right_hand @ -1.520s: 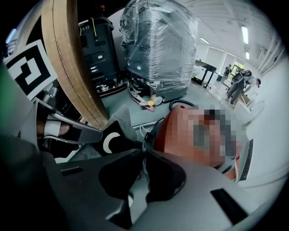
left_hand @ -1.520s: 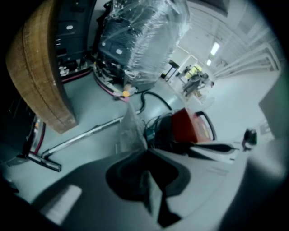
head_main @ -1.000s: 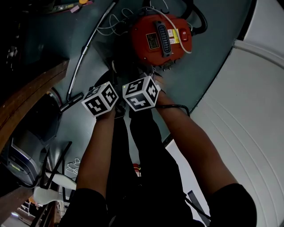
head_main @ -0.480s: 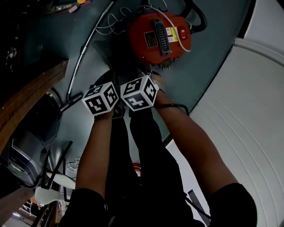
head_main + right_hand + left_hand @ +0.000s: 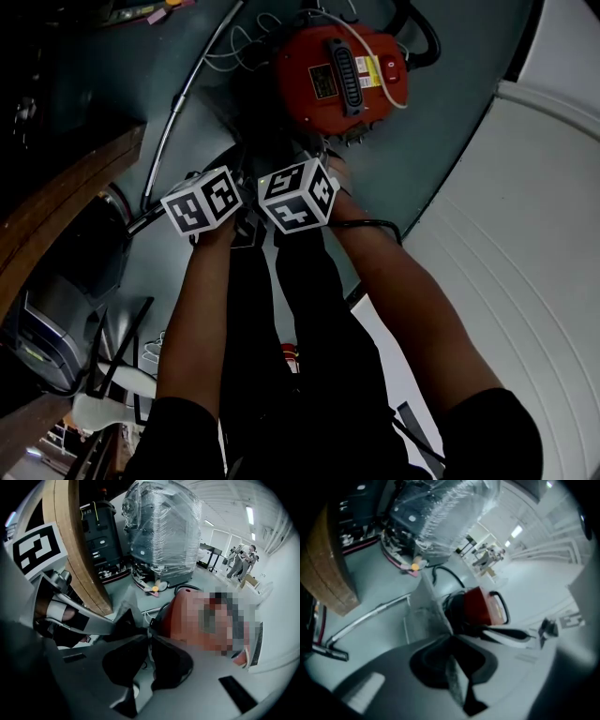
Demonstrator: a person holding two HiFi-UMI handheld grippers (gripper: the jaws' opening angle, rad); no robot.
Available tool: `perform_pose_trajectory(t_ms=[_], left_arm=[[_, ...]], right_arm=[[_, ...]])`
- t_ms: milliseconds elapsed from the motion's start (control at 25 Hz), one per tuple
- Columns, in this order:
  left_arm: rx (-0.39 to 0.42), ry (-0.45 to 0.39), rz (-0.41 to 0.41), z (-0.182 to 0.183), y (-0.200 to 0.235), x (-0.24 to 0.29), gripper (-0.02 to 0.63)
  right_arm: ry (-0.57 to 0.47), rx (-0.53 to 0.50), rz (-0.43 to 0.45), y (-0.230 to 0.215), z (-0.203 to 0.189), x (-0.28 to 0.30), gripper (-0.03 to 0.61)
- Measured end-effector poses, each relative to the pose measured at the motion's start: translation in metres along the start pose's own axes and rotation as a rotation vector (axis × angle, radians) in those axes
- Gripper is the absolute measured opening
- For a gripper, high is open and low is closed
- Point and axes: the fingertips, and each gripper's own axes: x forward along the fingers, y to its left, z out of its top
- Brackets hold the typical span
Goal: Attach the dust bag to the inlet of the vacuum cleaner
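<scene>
l claw (image 5: pixel 451 638) & r claw (image 5: pixel 148 633) both clamped on dust bag (image 5: pixel 423 620), by red vac (image 5: pixel 342 80).

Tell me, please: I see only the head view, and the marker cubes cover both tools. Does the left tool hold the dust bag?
Observer: Yes, the left tool is shut on a thin grey sheet, the dust bag.
Operator: And the other one?
Observer: The right tool is shut too, its tips on the bag's edge as far as I can tell.
Operator: What lies beyond the bag?
Observer: In the left gripper view, the red vacuum cleaner lies behind the sheet.
</scene>
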Motion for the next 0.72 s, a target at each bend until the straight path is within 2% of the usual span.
perform_pose_trajectory(t_ms=[80,160,320,400,480,600,720], left_arm=[[0.105,0.018,0.012,0.0,-0.005,0.0,0.02],[0.129,0.029,0.004,0.0,-0.008,0.001,0.02],[-0.056,0.015,-0.057,0.0,-0.004,0.002,0.02],[-0.108,0.007,-0.081,0.001,-0.005,0.003,0.02],[-0.067,0.012,-0.089,0.001,-0.011,0.006,0.02],[0.062,0.037,-0.086,0.0,-0.022,0.012,0.015],[0.075,0.04,-0.093,-0.001,-0.024,0.015,0.014]], right_arm=[[0.001,0.001,0.006,0.001,0.0,-0.001,0.025],[0.0,-0.005,0.008,0.001,0.0,-0.001,0.025],[-0.004,0.0,0.008,0.0,0.0,-0.001,0.025],[-0.007,0.004,0.01,0.0,0.0,-0.001,0.025],[-0.008,0.004,0.01,0.0,0.0,-0.001,0.025],[-0.007,0.005,0.009,0.0,0.0,-0.001,0.025],[-0.005,0.001,0.014,0.001,0.0,0.0,0.025]])
